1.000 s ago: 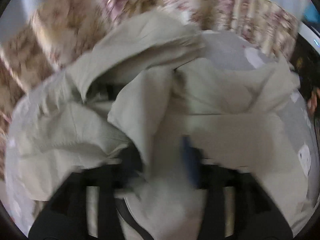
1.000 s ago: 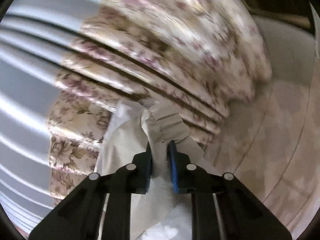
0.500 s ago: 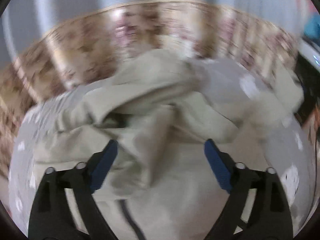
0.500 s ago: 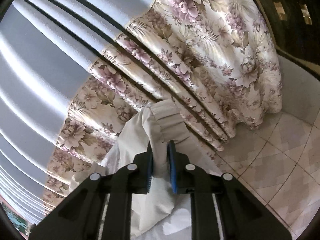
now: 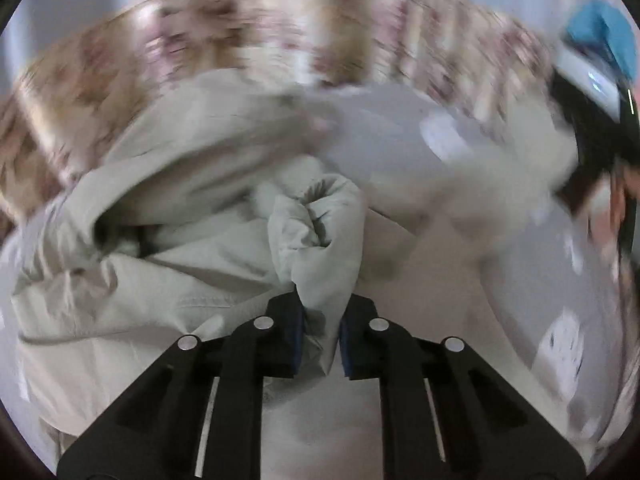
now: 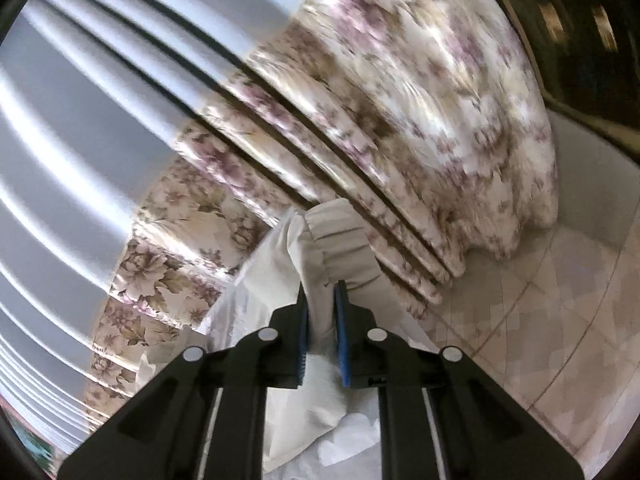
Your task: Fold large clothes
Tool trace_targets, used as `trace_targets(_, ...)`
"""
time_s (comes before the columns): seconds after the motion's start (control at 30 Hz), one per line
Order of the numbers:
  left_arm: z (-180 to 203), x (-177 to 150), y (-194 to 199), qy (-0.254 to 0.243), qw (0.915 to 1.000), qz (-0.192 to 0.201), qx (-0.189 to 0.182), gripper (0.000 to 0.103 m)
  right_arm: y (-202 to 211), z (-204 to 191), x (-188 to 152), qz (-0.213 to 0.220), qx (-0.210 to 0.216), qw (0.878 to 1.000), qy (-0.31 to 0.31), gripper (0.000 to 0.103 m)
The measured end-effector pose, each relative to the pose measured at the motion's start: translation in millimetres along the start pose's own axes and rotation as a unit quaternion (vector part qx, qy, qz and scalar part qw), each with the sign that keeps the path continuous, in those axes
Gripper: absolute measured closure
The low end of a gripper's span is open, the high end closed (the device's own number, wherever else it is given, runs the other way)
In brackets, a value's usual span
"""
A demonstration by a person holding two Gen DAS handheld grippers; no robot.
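A large pale beige jacket [image 5: 168,208] lies crumpled on a grey patterned sheet [image 5: 532,280]. My left gripper [image 5: 322,340] is shut on a bunched fold of the jacket, which bulges up between the blue pads. My right gripper [image 6: 321,332] is shut on the jacket's gathered elastic cuff [image 6: 340,248] and holds it raised, with the sleeve hanging down below it.
Floral curtains hang behind the bed [image 5: 280,28] and fill the right wrist view [image 6: 400,100]. A tiled floor [image 6: 560,340] lies at the right. A blue object [image 5: 608,36] and a dark shape [image 5: 592,148] sit at the far right of the left wrist view.
My left gripper, shut on jacket fabric a second ago, was wide open half a second ago and has closed on a fold of the jacket. My right gripper stayed shut on the cuff while the view swung.
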State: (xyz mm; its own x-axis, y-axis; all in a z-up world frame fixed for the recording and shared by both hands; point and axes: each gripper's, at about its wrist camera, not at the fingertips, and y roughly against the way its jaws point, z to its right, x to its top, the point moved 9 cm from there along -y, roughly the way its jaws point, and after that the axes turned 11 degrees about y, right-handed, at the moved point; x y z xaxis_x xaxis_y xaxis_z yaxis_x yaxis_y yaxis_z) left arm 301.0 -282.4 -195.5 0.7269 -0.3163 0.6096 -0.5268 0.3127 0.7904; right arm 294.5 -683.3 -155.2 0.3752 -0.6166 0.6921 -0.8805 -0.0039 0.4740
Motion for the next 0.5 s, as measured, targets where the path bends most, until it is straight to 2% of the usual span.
trace_targets(0.03,9.6,-6.9,-6.1,-0.019,0.9997,-0.012,0.004,0.062,1.5,-5.5,0.8,0.0,-0.005,1.0,0.013,0.091)
trace_targets(0.1,21.1,-18.9,-13.8,-0.046,0.9986,-0.02,0.014,0.042,0.2,-14.5,-1.9,-0.008,-0.012,0.999,0.032,0.091)
trace_targets(0.13,22.2,-22.7,-11.3,-0.055,0.9981,-0.012,0.025,0.04,1.4,-17.8,-2.6,-0.009,-0.015,0.999,0.039,0.091)
trace_targets(0.2,18.2,-22.3,0.8,-0.041,0.999,-0.016,0.008,0.035,9.3,-26.2,-2.2,-0.003,-0.014,0.999,0.05,0.091)
trace_targets(0.27,1.1,-18.4,37.1,0.003,0.9986,-0.015,-0.05,0.023,19.8,-38.2,1.4,0.005,-0.013,0.998,0.066,0.091)
trace_targets(0.3,-6.8,-15.4,51.1,0.015,0.998,-0.007,-0.062,0.011,27.1,-47.7,4.5,0.01,-0.014,0.997,0.08,0.091)
trace_targets(0.33,-24.9,-11.3,73.3,0.03,0.9973,0.01,-0.066,0.006,33.4,-57.2,7.3,0.014,-0.015,0.995,0.093,0.091)
trace_targets(0.43,-95.7,-7.5,118.7,0.069,0.9958,0.045,-0.04,0.003,56.6,-97.3,13.6,0.03,-0.018,0.989,0.141,0.091)
trace_targets(0.5,-172.0,-12.4,125.1,0.105,0.992,0.057,0.041,0.003,70.5,-127.8,13.6,0.037,-0.027,0.983,0.179,0.091)
